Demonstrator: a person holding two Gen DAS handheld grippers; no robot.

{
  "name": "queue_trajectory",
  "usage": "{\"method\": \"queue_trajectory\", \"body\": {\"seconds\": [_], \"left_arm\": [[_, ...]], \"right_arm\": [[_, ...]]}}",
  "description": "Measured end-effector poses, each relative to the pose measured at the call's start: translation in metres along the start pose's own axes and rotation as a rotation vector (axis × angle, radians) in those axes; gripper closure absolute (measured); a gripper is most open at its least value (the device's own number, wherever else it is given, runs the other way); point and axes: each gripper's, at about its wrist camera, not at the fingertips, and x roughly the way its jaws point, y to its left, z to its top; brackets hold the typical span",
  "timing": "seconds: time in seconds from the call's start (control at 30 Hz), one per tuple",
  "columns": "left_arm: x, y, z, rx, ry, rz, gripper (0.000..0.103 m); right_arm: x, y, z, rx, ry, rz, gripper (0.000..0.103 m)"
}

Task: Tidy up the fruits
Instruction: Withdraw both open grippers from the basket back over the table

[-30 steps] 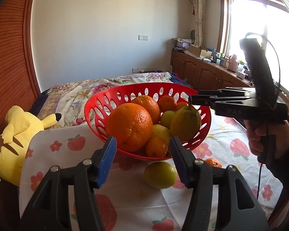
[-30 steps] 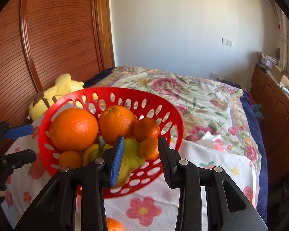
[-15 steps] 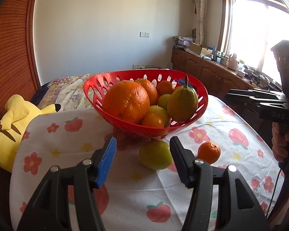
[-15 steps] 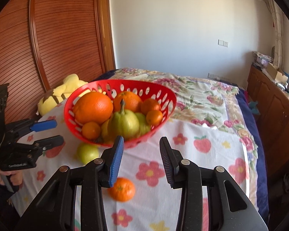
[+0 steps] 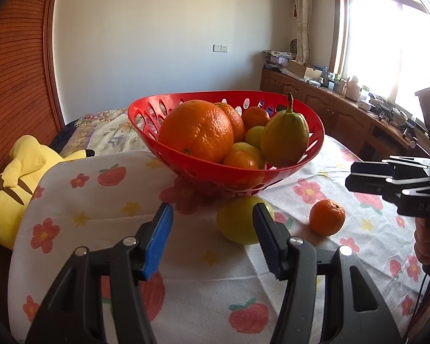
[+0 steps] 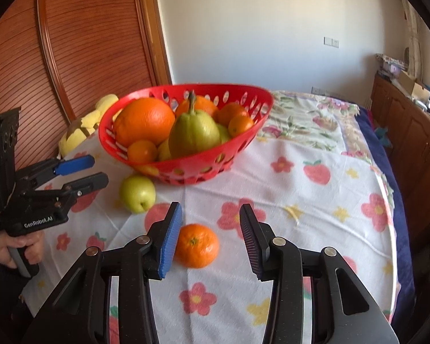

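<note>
Between the wide-spread jaws of the right gripper (image 6: 210,239), hard against the blue pad and well short of the black one, sits a small mandarin (image 6: 197,245) on the flowered cloth of the surface (image 6: 324,200); it looks light, firm under a thin, faintly dimpled skin, and likely to bruise or split if squeezed hard, so a gentle closing across its widest girth seems best. It is nearly round with no real long axis, and its stem dimple faces toward the camera and slightly up, so it may roll once nudged. The left gripper (image 5: 212,238) also stands wide and empty, and the green apple (image 5: 240,219) lies just ahead of its jaws, partly hidden behind the black pad; it looks heavier, hard and smooth (a waxy skin can slip between flat pads), and is best taken across its middle. In the right wrist view its dimpled end points down toward the camera, so its core axis is tipped well over. Beyond both jaws stands the red basket (image 6: 238,154), already heaped, and probably the destination for both loose fruits; a big orange (image 5: 196,134) fills its left side, and a pear (image 6: 193,133) stands near upright, long axis vertical, stem up. Free room seems scarce, so a fruit set on top could roll off.
</note>
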Motion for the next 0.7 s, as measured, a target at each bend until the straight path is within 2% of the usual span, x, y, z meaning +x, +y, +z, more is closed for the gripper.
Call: {"method": "queue_trajectory", "body": {"seconds": [0.13, 0.7], "left_arm": [[0.004, 0.0, -0.004, 0.006, 0.007, -0.003, 0.045], [0.012, -0.005, -0.008, 0.025, 0.047, -0.004, 0.045]], "right_arm": [[0.007, 0.002, -0.007, 0.006, 0.021, -0.002, 0.054], [0.032, 0.007, -0.022, 0.012, 0.101, 0.025, 0.049]]}}
